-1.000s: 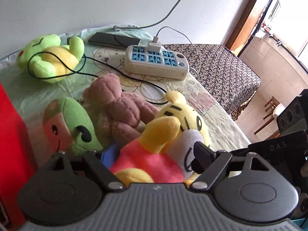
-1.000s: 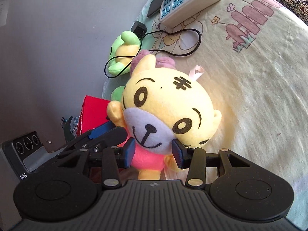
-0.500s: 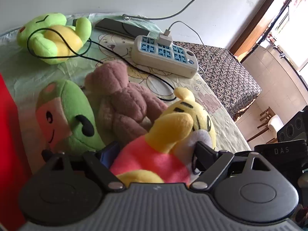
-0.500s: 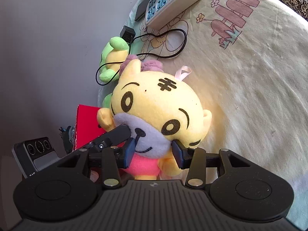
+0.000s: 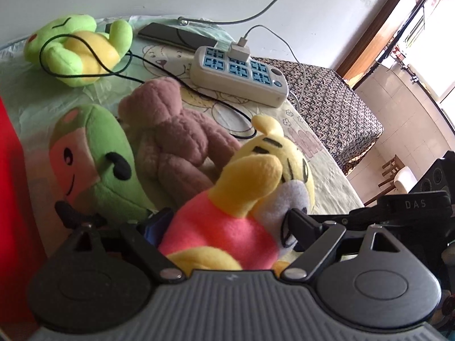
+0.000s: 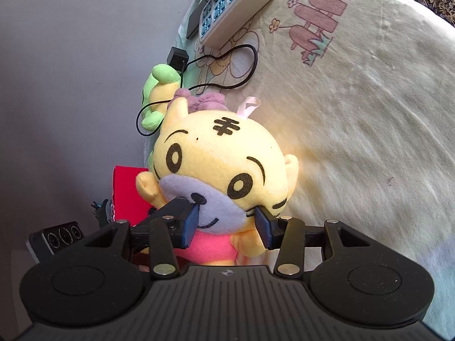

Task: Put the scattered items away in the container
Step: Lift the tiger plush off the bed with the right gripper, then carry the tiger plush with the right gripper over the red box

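Both hand-held grippers meet on the yellow tiger plush (image 6: 224, 170): the right hand-held gripper (image 6: 226, 224) pinches its soft muzzle and cheek, while the left hand-held gripper (image 5: 224, 233) stands spread around its pink body, pads seemingly at the fabric. Light, squashy and not fragile, it should lift best by the firmer torso rather than a floppy arm. Farther off on the bed lie a green plush (image 5: 93, 164), a brown bear (image 5: 176, 139) and a frog plush (image 5: 76, 51) tangled in black cable (image 5: 170, 76); the red container (image 5: 11, 199) sits left.
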